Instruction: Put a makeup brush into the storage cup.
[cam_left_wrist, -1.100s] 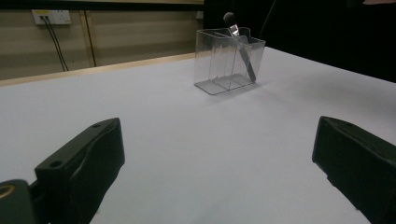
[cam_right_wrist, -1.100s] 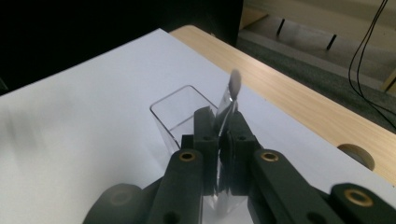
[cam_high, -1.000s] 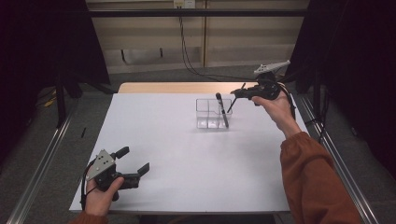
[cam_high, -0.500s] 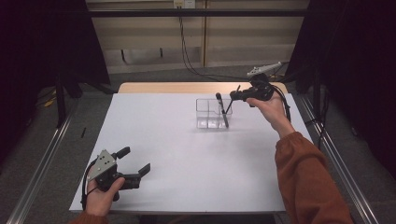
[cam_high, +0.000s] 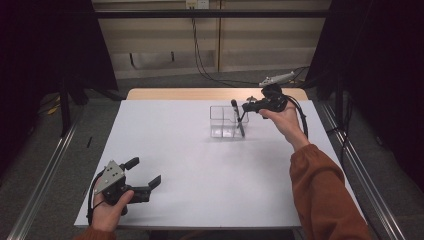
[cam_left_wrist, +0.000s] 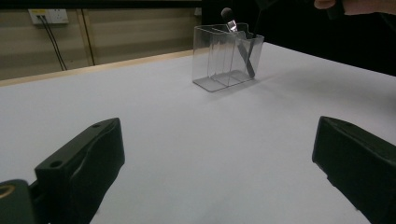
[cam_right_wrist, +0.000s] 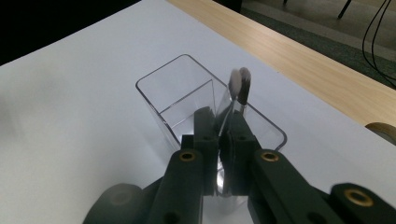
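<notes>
Near the tabletop's front left corner the left gripper (cam_high: 145, 177) rests low in the person's hand, jaws spread wide with nothing between them. Toward the back edge, right of centre, stands a clear box (cam_high: 220, 121) with dividers. A makeup brush (cam_high: 238, 120) leans in its right compartment, bristle head up, handle tip at the bottom. The right gripper (cam_right_wrist: 222, 133) is clenched on the brush's shaft just below the bristles. The brush looks light, stiff and thin, its smooth shaft likely to slip or swivel, so the metal ferrule under the head seems the best hold. The box looks light and may tip if nudged.
</notes>
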